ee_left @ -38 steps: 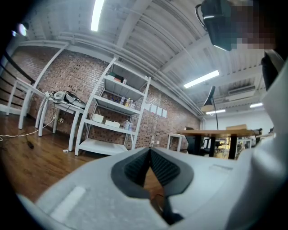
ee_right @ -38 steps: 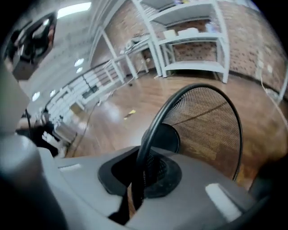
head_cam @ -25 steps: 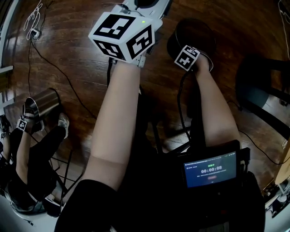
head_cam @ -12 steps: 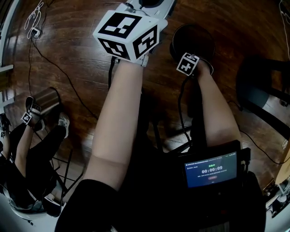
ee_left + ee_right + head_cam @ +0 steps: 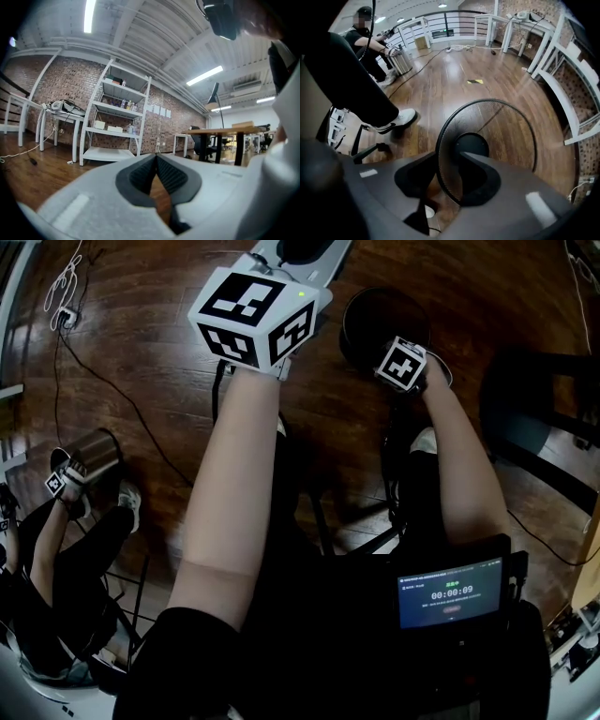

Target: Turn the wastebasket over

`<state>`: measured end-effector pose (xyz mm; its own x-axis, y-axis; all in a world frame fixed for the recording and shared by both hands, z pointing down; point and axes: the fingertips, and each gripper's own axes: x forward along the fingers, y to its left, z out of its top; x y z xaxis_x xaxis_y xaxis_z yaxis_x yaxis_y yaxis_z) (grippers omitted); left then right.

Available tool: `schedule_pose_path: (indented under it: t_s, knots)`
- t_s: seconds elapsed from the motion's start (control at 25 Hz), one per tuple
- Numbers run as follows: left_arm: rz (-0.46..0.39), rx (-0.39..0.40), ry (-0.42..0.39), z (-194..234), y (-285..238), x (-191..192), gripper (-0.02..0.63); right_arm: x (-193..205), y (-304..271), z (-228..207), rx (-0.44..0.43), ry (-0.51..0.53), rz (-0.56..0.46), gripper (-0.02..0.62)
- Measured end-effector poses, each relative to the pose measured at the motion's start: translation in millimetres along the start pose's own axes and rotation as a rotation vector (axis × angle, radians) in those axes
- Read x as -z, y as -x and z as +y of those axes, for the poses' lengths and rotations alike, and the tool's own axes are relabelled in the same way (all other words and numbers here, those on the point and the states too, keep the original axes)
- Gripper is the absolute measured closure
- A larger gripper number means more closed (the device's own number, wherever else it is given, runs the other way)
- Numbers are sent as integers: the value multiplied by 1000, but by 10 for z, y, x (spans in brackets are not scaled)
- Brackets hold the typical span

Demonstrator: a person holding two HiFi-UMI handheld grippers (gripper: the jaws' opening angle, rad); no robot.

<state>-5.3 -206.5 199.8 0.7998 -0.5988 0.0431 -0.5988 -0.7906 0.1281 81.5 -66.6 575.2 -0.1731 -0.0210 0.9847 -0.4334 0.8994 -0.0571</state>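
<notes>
The black mesh wastebasket stands on the wooden floor with its open mouth up, and its round base shows inside. My right gripper points down over the basket's near rim. In the right gripper view its jaws have just been opening. The rim runs between them with a gap on each side, so nothing is gripped. My left gripper is held out level to the left of the basket. Its pads meet at the tips with nothing between them.
Another person at the far left works with grippers beside a metal bin. Cables trail across the floor. A dark chair stands to the right and a timer screen sits near my waist. White shelves line a brick wall.
My right hand has lifted slightly above the basket's rim while the basket stays on the floor. My left hand has barely moved. The person at the left has shifted their bin.
</notes>
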Motion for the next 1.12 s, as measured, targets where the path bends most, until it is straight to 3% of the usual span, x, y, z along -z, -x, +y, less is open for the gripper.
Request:
schedule_pose_path:
  t_s: [0.08, 0.28, 0.44, 0.68, 0.84, 1.12]
  knots:
    - [12, 10, 1, -68, -2, 43, 603, -140, 239, -94, 40, -44, -105, 501]
    - [44, 38, 2, -282, -47, 170, 603, -509, 989, -349, 148, -165, -421, 584]
    - [52, 46, 15, -489, -84, 285, 603, -665, 1578, -396, 199, -262, -710, 586]
    - [108, 89, 11, -957, -85, 553, 603, -579, 2477, -268, 296, -390, -1088, 586]
    - [96, 102, 17, -1185, -26, 591, 603, -464, 2815, -109, 342, -396, -1231, 586]
    - [113, 116, 5, -1459, 138, 790, 603, -316, 3102, 117, 379, -410, -1363, 586]
